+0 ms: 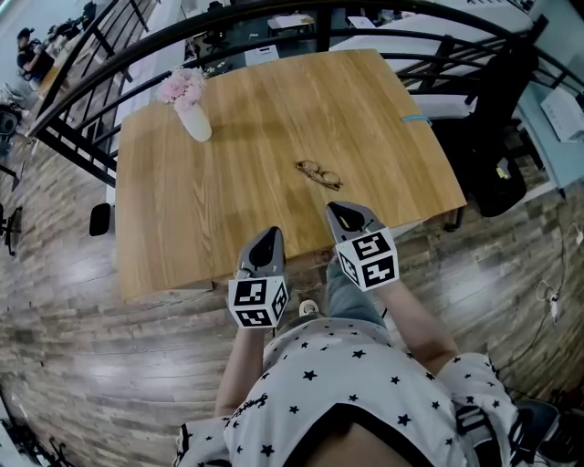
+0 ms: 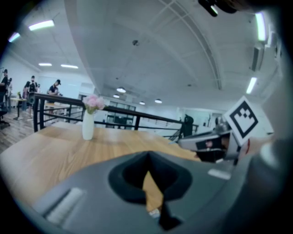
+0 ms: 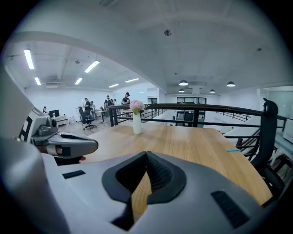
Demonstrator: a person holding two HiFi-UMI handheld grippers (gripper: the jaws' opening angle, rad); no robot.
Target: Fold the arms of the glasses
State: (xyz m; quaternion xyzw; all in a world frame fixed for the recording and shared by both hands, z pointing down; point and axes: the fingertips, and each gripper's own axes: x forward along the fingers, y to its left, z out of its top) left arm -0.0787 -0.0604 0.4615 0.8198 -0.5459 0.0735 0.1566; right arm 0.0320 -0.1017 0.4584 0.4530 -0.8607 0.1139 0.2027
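Observation:
A pair of thin-rimmed glasses point(image 1: 318, 173) lies on the wooden table point(image 1: 237, 201), right of its middle, and nothing touches it. Both grippers hover at the table's near edge, side by side and short of the glasses. My left gripper point(image 1: 267, 239) has its jaws together with nothing between them, and its own view shows the tips point(image 2: 147, 157) meeting. My right gripper point(image 1: 344, 215) sits nearest the glasses, also shut and empty, its tips point(image 3: 146, 155) closed. Neither gripper view shows the glasses, because the gripper bodies hide the near tabletop.
A white vase with pink flowers point(image 1: 189, 105) stands at the table's far left corner. A small blue item point(image 1: 415, 118) lies at the right edge. A black railing point(image 1: 274, 23) curves behind the table, and a black chair point(image 1: 502, 137) stands to the right.

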